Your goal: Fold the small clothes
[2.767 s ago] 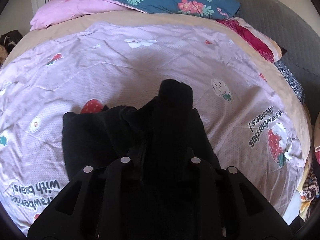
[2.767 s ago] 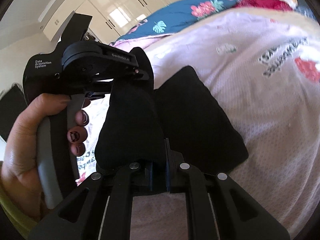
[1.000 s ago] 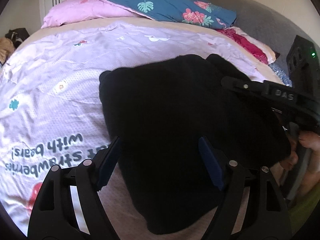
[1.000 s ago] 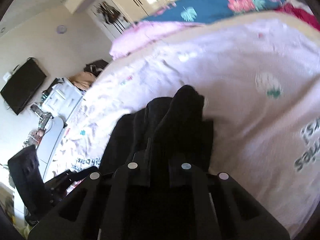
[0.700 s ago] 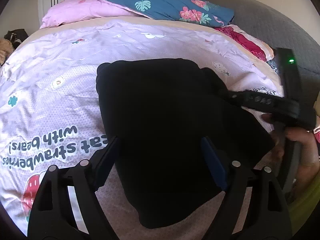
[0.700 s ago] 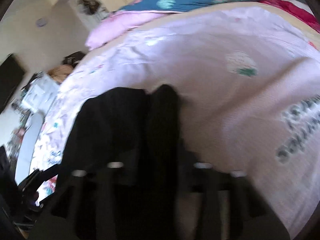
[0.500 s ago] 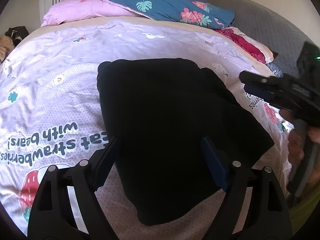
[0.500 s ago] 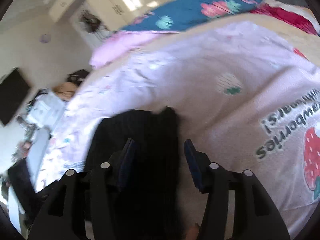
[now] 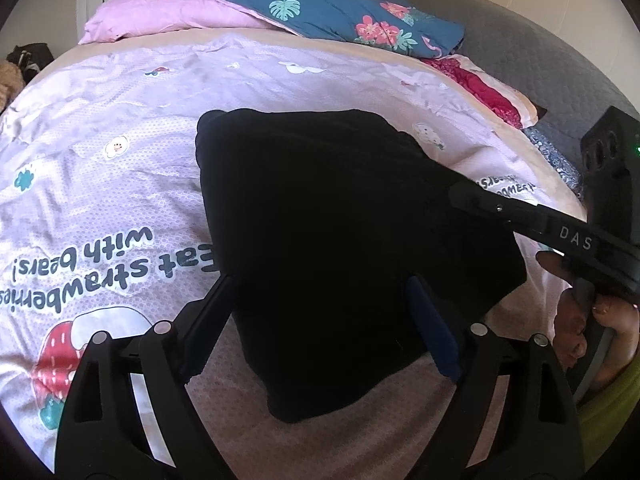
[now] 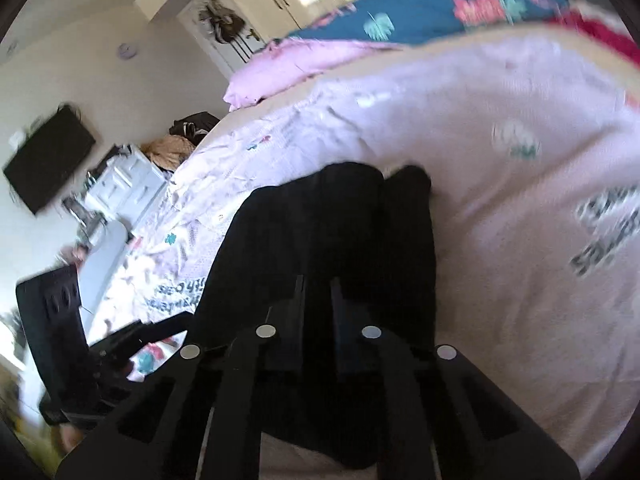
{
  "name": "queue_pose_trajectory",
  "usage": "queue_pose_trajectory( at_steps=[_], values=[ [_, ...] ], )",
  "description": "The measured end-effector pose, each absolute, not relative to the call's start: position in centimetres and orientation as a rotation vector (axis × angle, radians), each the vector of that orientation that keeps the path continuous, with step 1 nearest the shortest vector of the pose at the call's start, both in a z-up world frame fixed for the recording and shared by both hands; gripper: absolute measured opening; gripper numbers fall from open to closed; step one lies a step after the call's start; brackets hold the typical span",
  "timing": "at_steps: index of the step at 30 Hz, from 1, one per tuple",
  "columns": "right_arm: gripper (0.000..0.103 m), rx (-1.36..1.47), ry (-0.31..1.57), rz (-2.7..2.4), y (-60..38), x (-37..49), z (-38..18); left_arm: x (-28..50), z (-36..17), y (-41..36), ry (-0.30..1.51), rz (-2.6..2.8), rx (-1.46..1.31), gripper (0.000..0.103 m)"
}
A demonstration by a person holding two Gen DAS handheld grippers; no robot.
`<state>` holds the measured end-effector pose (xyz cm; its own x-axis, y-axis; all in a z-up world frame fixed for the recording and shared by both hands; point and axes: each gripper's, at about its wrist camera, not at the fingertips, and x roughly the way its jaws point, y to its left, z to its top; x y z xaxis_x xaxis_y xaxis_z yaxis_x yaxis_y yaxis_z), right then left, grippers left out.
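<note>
A small black garment [image 9: 328,220] lies folded on the pink strawberry-print bedspread [image 9: 120,168]. My left gripper [image 9: 320,312] is open and empty, its fingers hovering over the garment's near edge. My right gripper [image 10: 316,280] is nearly shut, fingers close together at the garment's [image 10: 320,232] right side; whether it pinches cloth is unclear. In the left wrist view the right gripper's body [image 9: 560,236] reaches in from the right, held by a hand [image 9: 592,332].
Pink and blue floral pillows [image 9: 280,8] lie at the head of the bed. A grey headboard [image 9: 520,60] is at the right. A wall TV [image 10: 48,160] and a white dresser [image 10: 124,188] stand beyond the bed's left side.
My left gripper let go of the garment and opened. The garment went from bunched and lifted to lying flat. My right gripper opened briefly, then closed again at the garment's right side.
</note>
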<state>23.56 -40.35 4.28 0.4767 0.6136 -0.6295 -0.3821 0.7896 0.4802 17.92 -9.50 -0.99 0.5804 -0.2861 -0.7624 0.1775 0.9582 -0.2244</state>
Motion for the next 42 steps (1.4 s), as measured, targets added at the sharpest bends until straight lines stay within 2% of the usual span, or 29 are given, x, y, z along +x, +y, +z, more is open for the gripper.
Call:
queue_pose_trajectory(
  at_steps=[4,12,15,17,20,21,22,24,25,31,42],
  values=[
    [0.009,0.18,0.907,0.523,-40.7,22.9,2.7,17.7,-1.3,-9.6,0.926,-0.285,-0.128,0.081],
    [0.026,0.205,0.914,0.477,-41.3,22.2,0.9,17.4,-1.8,-9.6,0.944,-0.279,-0.14,0.081],
    [0.036,0.219,0.89,0.462,-41.8,21.3,1.3,17.1,-1.8,-9.4,0.948,-0.278,-0.147,0.081],
    [0.056,0.213,0.869,0.432,-42.2,20.3,2.0,16.6,-1.7,-9.2,0.945,-0.275,-0.148,0.081],
    [0.064,0.184,0.823,0.39,-42.6,18.4,3.0,15.8,-1.3,-8.8,0.934,-0.27,-0.145,0.082],
    [0.069,0.168,0.803,0.369,-42.7,17.5,3.5,15.4,-1.0,-8.7,0.929,-0.266,-0.144,0.085],
    [0.078,0.157,0.782,0.354,-42.8,16.7,3.8,15.2,-0.8,-8.6,0.924,-0.262,-0.145,0.089],
    [0.087,0.141,0.73,0.337,-42.9,15.0,4.7,14.3,-0.3,-8.3,0.909,-0.264,-0.145,0.091],
    [0.095,0.136,0.713,0.328,-43.0,14.3,5.0,14.0,-0.2,-8.3,0.904,-0.262,-0.142,0.094],
    [0.099,0.122,0.595,0.323,-43.0,10.3,7.6,11.0,1.0,-7.7,0.852,-0.247,-0.118,0.094],
    [0.099,0.029,0.615,0.31,-40.5,4.8,6.6,5.0,-0.1,-6.3,0.798,-0.219,-0.102,0.094]
  ],
)
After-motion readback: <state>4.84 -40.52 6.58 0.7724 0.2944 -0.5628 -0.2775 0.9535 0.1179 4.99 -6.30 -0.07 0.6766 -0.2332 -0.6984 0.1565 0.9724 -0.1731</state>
